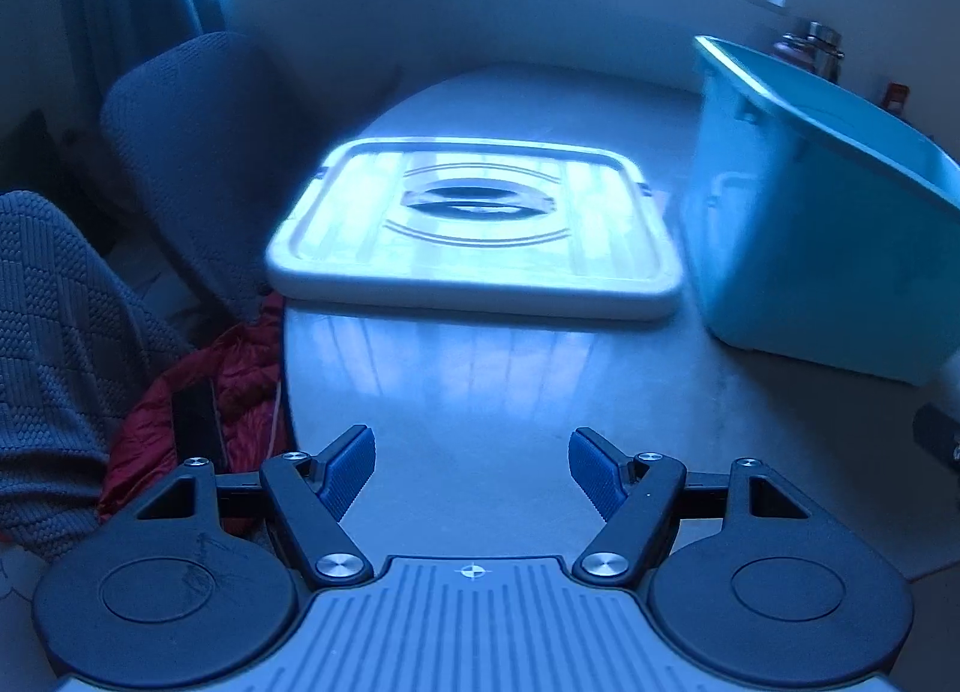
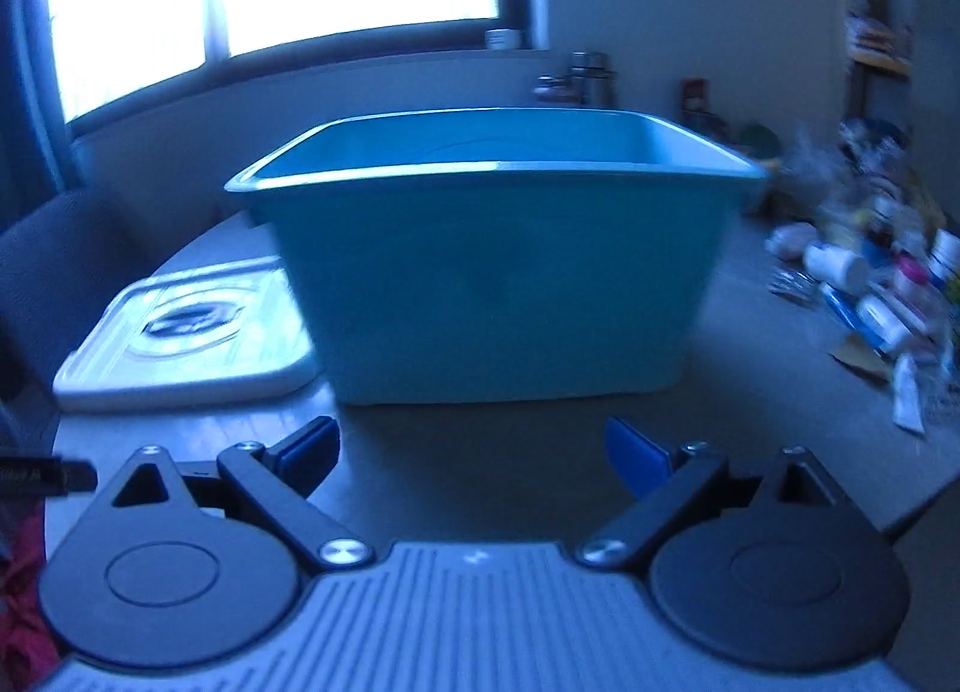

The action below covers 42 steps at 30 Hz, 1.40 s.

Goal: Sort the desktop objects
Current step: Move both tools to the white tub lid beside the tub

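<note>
A teal plastic bin (image 2: pixel 492 284) stands open on the grey table, straight ahead of my right gripper (image 2: pixel 474 452), which is open and empty. The bin also shows at the right of the left wrist view (image 1: pixel 816 224). Its white lid (image 1: pixel 474 224) lies flat on the table, left of the bin, ahead of my left gripper (image 1: pixel 471 470), which is open and empty. The lid shows at the left of the right wrist view (image 2: pixel 180 332). A pile of small bottles, tubes and packets (image 2: pixel 876 296) lies on the table right of the bin.
A grey chair (image 1: pixel 180 152) and a grey knitted cloth (image 1: pixel 54 344) with a red jacket (image 1: pixel 228 404) stand left of the table edge. Flasks (image 2: pixel 585 77) stand behind the bin by the window sill. A dark object (image 1: pixel 939 434) sits at the right edge.
</note>
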Motion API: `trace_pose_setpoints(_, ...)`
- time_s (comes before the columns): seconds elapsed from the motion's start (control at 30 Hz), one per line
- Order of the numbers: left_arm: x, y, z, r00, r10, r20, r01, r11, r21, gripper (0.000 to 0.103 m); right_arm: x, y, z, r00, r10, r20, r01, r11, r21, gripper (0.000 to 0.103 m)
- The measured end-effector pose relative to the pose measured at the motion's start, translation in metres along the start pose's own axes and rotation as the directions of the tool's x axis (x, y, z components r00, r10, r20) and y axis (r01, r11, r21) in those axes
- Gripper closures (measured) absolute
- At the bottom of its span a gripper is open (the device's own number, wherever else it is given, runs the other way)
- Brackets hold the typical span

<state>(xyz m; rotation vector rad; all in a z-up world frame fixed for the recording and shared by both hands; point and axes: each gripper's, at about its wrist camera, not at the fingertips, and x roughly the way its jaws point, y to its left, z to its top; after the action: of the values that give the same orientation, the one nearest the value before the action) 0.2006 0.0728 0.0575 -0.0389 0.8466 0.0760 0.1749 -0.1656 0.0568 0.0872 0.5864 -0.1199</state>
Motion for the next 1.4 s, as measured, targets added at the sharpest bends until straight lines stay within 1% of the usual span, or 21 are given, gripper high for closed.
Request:
trace_pose_setpoints(0.17,0.024,0.022,0.022,1.0,0.007,-0.024,-0.007,1.0,0.025,0.029,0.024,0.034,0.004,0.998,0.048,-0.047,-0.049,0.999,-0.019,0.007)
trace_pose_setpoints(0.27,0.037,0.038,0.038,1.0,0.004,-0.031,-0.003,0.999,0.039,0.029,0.04,0.058,0.007,0.995,0.065,-0.074,-0.069,0.997,-0.045,0.007)
trace_pose_setpoints(0.37,0.053,0.057,0.053,0.999,0.007,-0.053,-0.005,0.999,0.036,0.029,0.056,0.081,0.012,0.992,0.08,-0.101,-0.085,0.995,-0.046,0.007)
trace_pose_setpoints(0.5,0.072,0.082,0.071,0.996,-0.001,-0.088,0.002,1.0,0.008,0.029,0.075,0.11,0.021,0.989,0.084,-0.119,-0.09,0.995,-0.041,0.007)
trace_pose_setpoints(0.7,0.098,0.115,0.094,0.994,0.008,-0.106,-0.008,1.0,-0.002,0.029,0.096,0.146,0.028,0.985,0.088,-0.145,-0.095,0.995,-0.042,0.007)
trace_pose_setpoints(0.8,0.109,0.128,0.101,0.994,0.003,-0.111,-0.005,1.0,-0.013,0.029,0.105,0.161,0.03,0.985,0.083,-0.152,-0.091,0.995,-0.046,0.007)
trace_pose_setpoints(0.97,0.124,0.141,0.111,0.992,-0.015,-0.128,0.015,1.0,-0.004,0.029,0.116,0.176,0.036,0.986,0.057,-0.158,-0.065,0.997,-0.045,0.007)
trace_pose_setpoints(1.27,0.153,0.154,0.132,0.988,-0.047,-0.145,0.048,0.999,0.003,0.029,0.136,0.191,0.044,0.987,0.014,-0.158,-0.018,0.999,-0.028,0.007)
trace_pose_setpoints(1.4,0.165,0.16,0.14,0.985,-0.058,-0.163,0.056,0.998,-0.017,0.029,0.147,0.192,0.048,0.986,0.003,-0.167,-0.006,1.0,-0.019,0.007)
